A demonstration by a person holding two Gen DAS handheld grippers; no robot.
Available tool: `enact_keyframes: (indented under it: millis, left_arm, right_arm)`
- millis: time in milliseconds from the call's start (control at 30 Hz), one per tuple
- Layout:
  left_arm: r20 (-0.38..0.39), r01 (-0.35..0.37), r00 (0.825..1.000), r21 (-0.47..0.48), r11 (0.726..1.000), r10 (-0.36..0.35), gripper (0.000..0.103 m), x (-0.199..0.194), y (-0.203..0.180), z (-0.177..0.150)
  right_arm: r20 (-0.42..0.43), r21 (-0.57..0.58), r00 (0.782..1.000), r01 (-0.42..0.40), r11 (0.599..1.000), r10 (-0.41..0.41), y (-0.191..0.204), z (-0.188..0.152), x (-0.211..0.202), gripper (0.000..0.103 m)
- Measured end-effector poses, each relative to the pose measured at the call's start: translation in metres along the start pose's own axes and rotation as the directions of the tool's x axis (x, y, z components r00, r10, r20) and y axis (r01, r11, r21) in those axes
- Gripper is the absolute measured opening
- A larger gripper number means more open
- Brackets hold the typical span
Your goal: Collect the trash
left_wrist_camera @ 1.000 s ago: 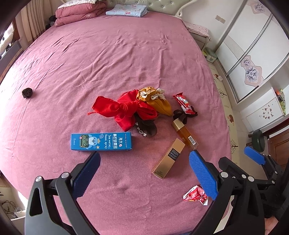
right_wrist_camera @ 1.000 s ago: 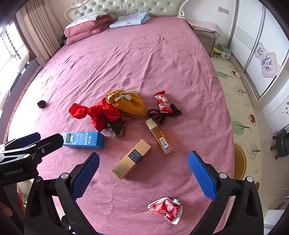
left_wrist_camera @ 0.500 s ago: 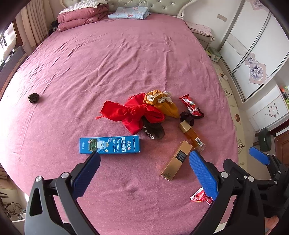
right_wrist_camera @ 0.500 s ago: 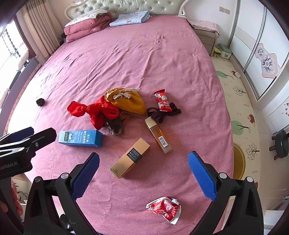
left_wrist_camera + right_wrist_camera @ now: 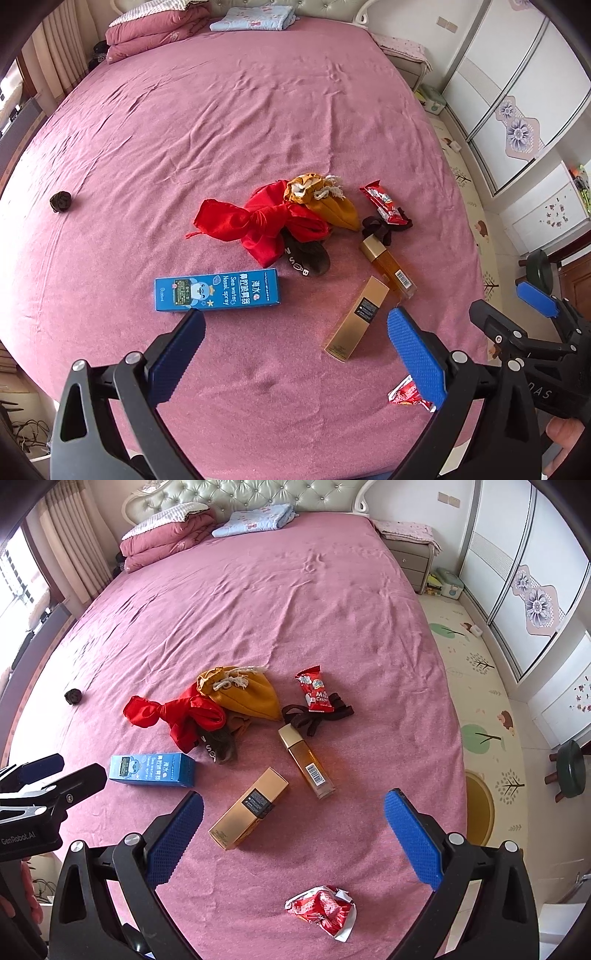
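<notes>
Right wrist view: right gripper (image 5: 293,830) is hovering, jaws wide and empty, nearing the crumpled red wrapper (image 5: 320,910) on the bed (image 5: 295,602); left gripper (image 5: 295,350) is likewise gaping.

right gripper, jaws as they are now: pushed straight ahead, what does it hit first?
Probably the bedspread just past the gold box, which lies left of centre between the open jaws of the right gripper. Crumpled red wrapper sits nearer. Depth unclear.

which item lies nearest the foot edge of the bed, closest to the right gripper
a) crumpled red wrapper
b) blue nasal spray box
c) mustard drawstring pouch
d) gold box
a: the crumpled red wrapper lies alone just ahead of the right gripper, nearer than the gold box and everything else on the bed.
</notes>
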State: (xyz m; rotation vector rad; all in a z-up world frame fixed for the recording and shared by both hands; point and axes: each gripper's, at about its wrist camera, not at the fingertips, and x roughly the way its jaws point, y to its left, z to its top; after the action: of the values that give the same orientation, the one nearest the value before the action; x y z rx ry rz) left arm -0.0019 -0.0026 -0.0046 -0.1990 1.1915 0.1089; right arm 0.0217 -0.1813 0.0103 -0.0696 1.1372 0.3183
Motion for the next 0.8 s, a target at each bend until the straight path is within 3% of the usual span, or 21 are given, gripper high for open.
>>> enact_keyframes:
  millis: [800]
  left_arm:
    - [-0.029, 0.013, 1.000, 0.031, 0.999, -0.012, 0.099, 0.007, -0.013, -0.003]
  right_arm:
    - [-0.008, 0.033, 1.000, 0.000, 0.999, 0.000, -0.012, -0.005, 0.003, 0.094]
